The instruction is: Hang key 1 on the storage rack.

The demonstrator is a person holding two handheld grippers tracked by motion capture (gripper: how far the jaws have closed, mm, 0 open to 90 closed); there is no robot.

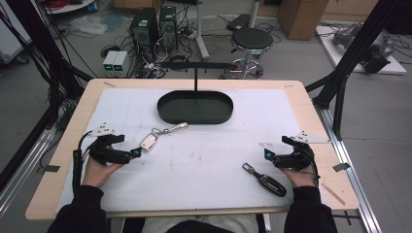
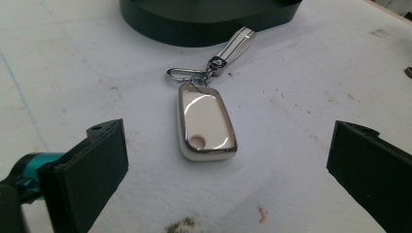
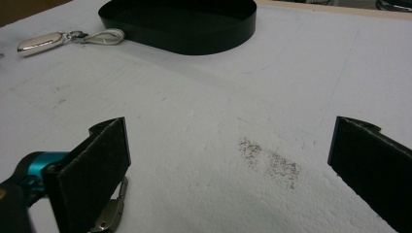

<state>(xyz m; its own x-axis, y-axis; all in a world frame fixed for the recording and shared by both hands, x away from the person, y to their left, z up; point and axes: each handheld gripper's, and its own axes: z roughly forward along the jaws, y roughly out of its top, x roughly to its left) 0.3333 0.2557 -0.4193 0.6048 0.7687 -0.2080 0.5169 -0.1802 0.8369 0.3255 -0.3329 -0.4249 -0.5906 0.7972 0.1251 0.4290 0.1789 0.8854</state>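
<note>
A cream and silver key fob [image 1: 149,141] [image 2: 206,122] with a clip and a metal strap lies on the white mat, left of centre. My left gripper [image 1: 137,153] [image 2: 228,170] stands open just short of it, jaws wide to either side of the fob and touching nothing. A black key fob [image 1: 266,180] with a metal clip lies near the front right; its clip [image 3: 111,213] peeks out behind my right gripper's left jaw. My right gripper [image 1: 267,155] [image 3: 228,165] is open above bare mat. The cream fob [image 3: 41,41] lies far off in the right gripper view.
A black oval tray [image 1: 195,107] [image 2: 204,22] [image 3: 184,24] with an upright T-shaped stand [image 1: 196,73] sits at the back centre of the white mat [image 1: 204,155]. The wooden table edge [image 1: 316,126] rims the mat. A stool and computer cases stand on the floor beyond.
</note>
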